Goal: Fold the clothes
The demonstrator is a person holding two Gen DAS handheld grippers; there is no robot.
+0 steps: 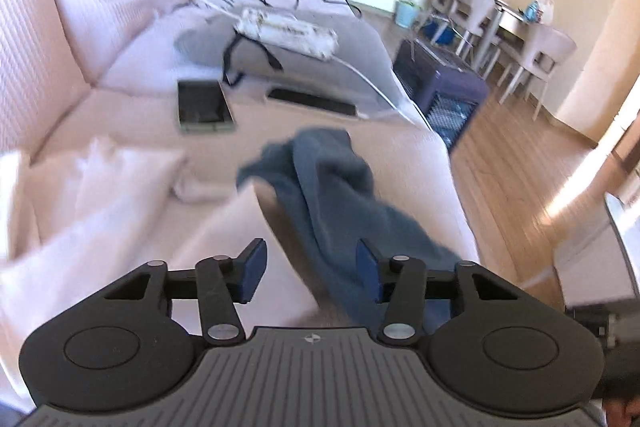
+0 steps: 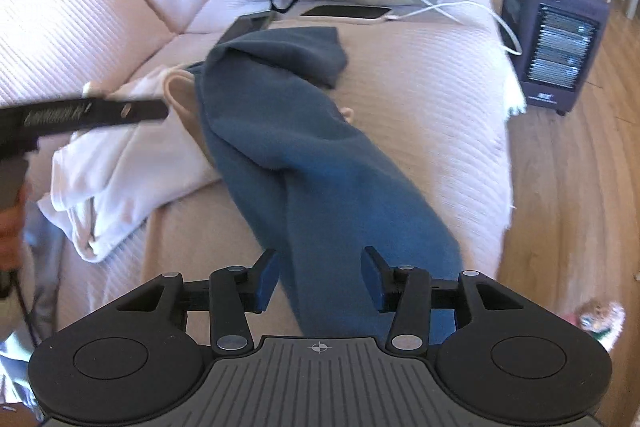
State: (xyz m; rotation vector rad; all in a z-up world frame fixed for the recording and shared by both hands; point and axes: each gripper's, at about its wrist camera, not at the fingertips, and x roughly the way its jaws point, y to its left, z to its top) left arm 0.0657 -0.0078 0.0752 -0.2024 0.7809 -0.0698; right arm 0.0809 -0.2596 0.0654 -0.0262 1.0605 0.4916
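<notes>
blue garment [image 2: 304, 147] lies in a rumpled strip on the sofa [image 2: 420, 99], its long axis running from the right gripper [image 2: 318, 277] up and away to the left. right gripper is nearer, jaws partly open straddling the near end, not pinching. left gripper [image 1: 312, 271] hovers partly open, empty, garment just right.

Both grippers [image 1: 311, 273] [image 2: 319, 277], jaws apart

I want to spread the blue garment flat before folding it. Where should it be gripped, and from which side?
Probably grip the blue garment at its near end, which lies between the open fingers of the right gripper. Come from above: it lies as a twisted strip on the sofa cover, bunched at the far end, so the near end looks easier to pinch.
</notes>
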